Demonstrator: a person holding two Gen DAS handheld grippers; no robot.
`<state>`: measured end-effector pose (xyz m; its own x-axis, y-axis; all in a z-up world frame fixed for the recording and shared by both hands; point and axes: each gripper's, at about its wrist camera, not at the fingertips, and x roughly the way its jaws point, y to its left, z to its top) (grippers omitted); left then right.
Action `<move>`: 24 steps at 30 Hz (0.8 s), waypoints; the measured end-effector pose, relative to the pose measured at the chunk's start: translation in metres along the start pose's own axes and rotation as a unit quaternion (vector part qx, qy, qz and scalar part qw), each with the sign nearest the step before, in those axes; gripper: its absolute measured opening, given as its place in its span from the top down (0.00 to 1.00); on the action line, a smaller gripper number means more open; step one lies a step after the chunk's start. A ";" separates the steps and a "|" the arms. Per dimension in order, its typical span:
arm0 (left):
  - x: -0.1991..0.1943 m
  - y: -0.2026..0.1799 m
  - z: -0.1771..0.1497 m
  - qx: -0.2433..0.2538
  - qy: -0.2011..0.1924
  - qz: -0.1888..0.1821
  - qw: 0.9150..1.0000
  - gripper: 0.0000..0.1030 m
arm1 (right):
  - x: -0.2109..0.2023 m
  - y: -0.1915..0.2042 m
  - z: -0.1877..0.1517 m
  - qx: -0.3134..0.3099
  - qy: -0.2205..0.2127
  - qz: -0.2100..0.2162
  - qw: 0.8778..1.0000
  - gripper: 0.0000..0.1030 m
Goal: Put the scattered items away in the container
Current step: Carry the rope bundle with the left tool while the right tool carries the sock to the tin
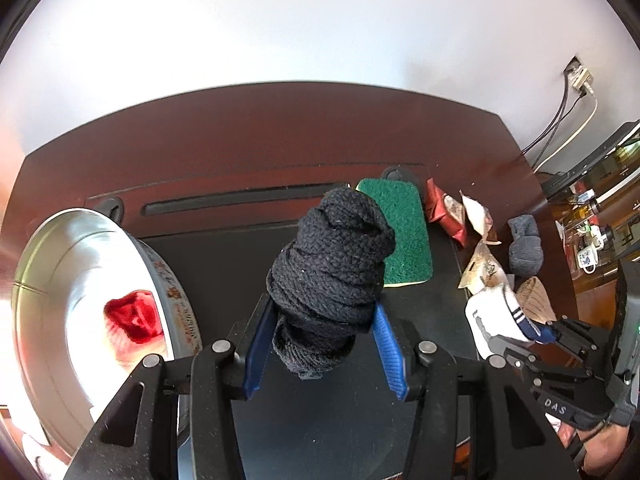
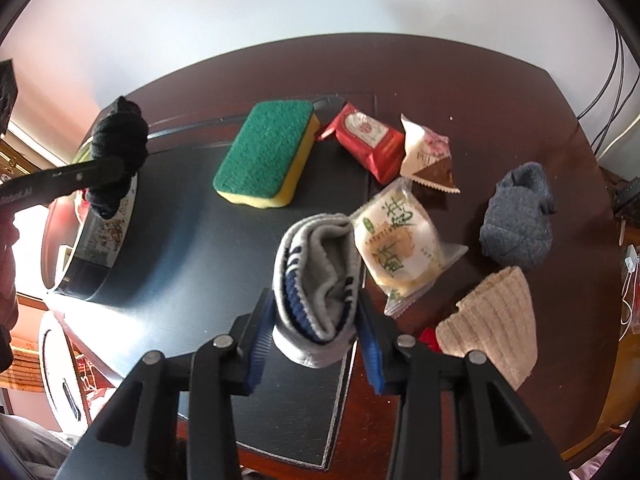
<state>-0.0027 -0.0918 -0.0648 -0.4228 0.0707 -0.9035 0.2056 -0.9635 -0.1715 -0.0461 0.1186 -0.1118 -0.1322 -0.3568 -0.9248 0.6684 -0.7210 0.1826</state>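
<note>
- A rolled black sock [image 1: 332, 276] is pinched between the blue pads of the left tool [image 1: 326, 344] and is held above the dark mat [image 1: 224, 264], just right of the round metal tin [image 1: 84, 312].
- A red wrapper [image 1: 134, 316] is seen lying inside the tin, on its shiny bottom.
- A white-and-grey sock with navy stripes [image 2: 318, 280] is pinched between the pads of the right tool [image 2: 316, 340] and is held over the mat's right edge.
- On the brown tabletop [image 2: 460, 88], just right of the striped sock, a clear-wrapped pastry packet [image 2: 400, 240] is laid; a beige ribbed sock [image 2: 496, 320] is found nearer the camera on the right.
- A rolled grey sock [image 2: 518, 216] is set further right, apart from the beige one.
- Beyond the pastry, a red snack packet [image 2: 370, 140] and a white-and-brown packet [image 2: 426, 156] are placed touching each other.
- A green-topped yellow sponge [image 2: 266, 152] is laid on the far part of the mat, just left of the red packet.
- At the far left of the right wrist view, the black sock is seen held by the left tool over the tin's rim.
- A white wall [image 1: 320, 20] is seen behind the tabletop, with cables [image 1: 560, 128] hanging at the right.
</note>
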 end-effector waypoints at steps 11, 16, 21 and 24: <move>-0.044 0.033 -0.004 -0.024 -0.035 0.004 0.999 0.51 | -0.007 0.024 0.013 -0.021 -0.016 0.010 1.000 0.61; -0.056 0.052 -0.009 -0.040 -0.044 0.010 0.998 0.51 | -0.003 0.045 0.022 -0.037 -0.017 0.017 0.999 0.61; -0.070 0.073 -0.016 -0.059 -0.055 0.015 0.997 0.51 | -0.001 0.067 0.028 -0.059 -0.017 0.022 0.998 0.61; -0.074 0.085 -0.021 -0.071 -0.058 0.019 0.996 0.51 | 0.002 0.079 0.030 -0.071 -0.016 0.027 0.997 0.61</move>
<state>0.0651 -0.1733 -0.0206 -0.5094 -0.0039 -0.8605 0.3421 -0.9185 -0.1983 -0.0150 0.0429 -0.0892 -0.1158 -0.4131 -0.9033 0.7715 -0.6102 0.1802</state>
